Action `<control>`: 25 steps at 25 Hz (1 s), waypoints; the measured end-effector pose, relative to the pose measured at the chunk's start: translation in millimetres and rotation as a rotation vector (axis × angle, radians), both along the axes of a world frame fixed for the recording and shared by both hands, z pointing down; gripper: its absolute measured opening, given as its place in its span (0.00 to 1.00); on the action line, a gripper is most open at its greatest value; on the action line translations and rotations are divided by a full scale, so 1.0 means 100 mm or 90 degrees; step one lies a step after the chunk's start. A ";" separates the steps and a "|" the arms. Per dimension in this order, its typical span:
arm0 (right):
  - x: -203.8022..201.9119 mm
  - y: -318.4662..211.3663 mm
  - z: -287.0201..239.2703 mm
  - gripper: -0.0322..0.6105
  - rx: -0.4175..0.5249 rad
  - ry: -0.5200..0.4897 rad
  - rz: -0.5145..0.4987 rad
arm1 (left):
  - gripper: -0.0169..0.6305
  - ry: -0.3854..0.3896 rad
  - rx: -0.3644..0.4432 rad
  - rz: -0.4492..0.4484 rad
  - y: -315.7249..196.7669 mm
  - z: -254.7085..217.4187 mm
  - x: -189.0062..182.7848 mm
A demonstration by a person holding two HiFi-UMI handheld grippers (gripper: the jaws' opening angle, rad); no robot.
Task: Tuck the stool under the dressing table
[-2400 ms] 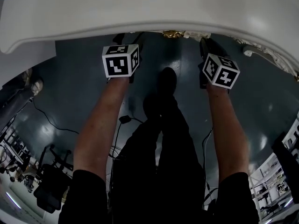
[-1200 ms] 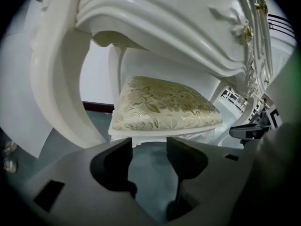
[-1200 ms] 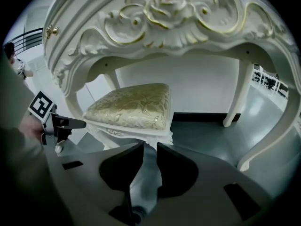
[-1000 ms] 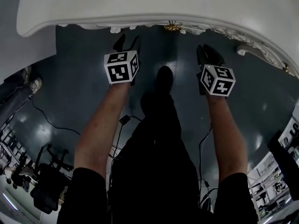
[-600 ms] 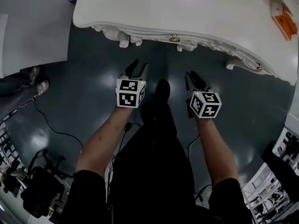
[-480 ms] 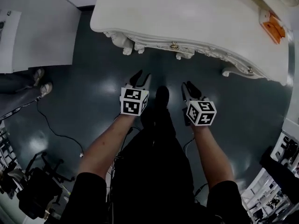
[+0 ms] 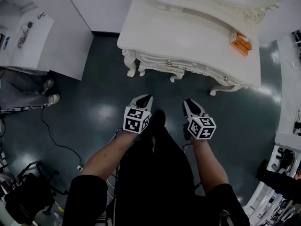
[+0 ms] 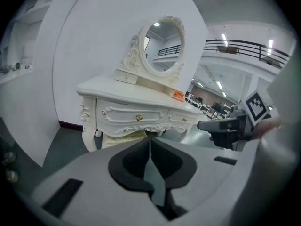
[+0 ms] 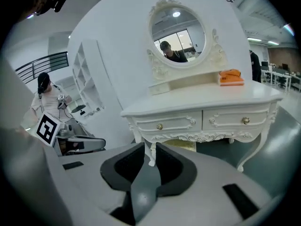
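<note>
Stool (image 8: 123, 136) is sitting under the dressing table (image 8: 136, 98), its pale cushioned seat showing between the front legs, below the carved apron. Judging from that, the tuck is looking done. In the head view the tabletop is hiding it.

Left gripper (image 8: 149, 144): jaws have just been closing and are now lying together, nothing between them. Right gripper (image 9: 150, 150): jaws are standing a narrow slit apart, a table leg showing through the gap, nothing gripped. Neither is touching the stool. Both are hanging well clear of the table, side by side in front of the person, pointing toward it and somewhat down. Judgement: with no load to carry, the hands are idling, standing far enough off for the result to be checked.

Tabletop: white, curved front edge, mostly bare. Orange box (image 7: 241, 44) is lying near the right end, by the base of the oval mirror (image 8: 162, 46). Two drawers (image 9: 225, 119) with small brass knobs are facing the grippers.

Floor (image 7: 94, 112): dark grey-blue and glossy, throwing back the ceiling lights. Black cable (image 7: 47, 126) is trailing across it at the left. White partition (image 7: 70, 36) is standing beside the table's left end, and another person's shoes (image 7: 49, 92) are showing past it. Racks (image 7: 284, 157) are lining the right edge of the head view, too small to read.
</note>
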State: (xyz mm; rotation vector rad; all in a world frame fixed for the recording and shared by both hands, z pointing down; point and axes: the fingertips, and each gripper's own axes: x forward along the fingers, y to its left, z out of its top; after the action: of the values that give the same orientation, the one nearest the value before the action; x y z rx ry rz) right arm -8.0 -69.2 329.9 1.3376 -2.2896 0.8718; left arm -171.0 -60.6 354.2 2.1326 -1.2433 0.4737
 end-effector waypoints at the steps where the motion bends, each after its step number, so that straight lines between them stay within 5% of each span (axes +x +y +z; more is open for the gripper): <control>1: 0.01 0.05 -0.13 0.19 0.006 -0.002 0.002 | 0.05 0.001 0.002 0.003 0.08 -0.13 0.01; 12: 0.11 0.67 -1.43 0.18 0.105 -0.049 -0.048 | 0.04 -0.013 0.050 -0.011 0.78 -1.30 0.41; 25: 0.79 1.53 -2.63 0.16 0.204 -0.170 -0.190 | 0.04 -0.045 0.208 -0.053 1.44 -2.62 1.39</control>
State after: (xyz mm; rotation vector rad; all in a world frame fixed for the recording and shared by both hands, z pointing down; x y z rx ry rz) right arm 71.2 83.4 66.5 0.9991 -2.8402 0.6332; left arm -32.0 83.2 92.6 2.3358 -1.5313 0.3301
